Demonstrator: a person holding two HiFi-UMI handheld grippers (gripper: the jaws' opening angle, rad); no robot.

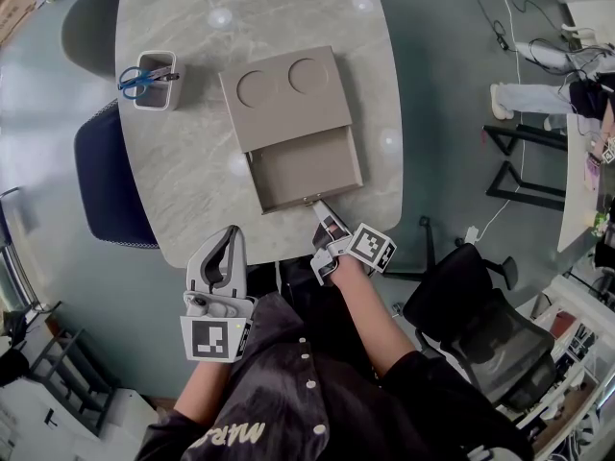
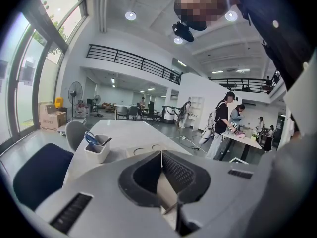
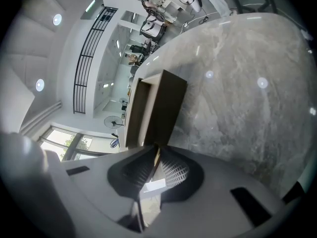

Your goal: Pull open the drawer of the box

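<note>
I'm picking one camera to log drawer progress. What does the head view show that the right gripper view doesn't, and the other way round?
Only the head view shows the drawer pulled well out of the box, its inside empty, plus the pen cup and the left gripper held off the near edge of the table. Only the right gripper view shows the right gripper with its jaws closed together on the small pull at the drawer's front. Both show the drawer's front and the marble table.

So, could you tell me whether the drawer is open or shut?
Open: the drawer juts out of the box, its bare inside showing.
</note>
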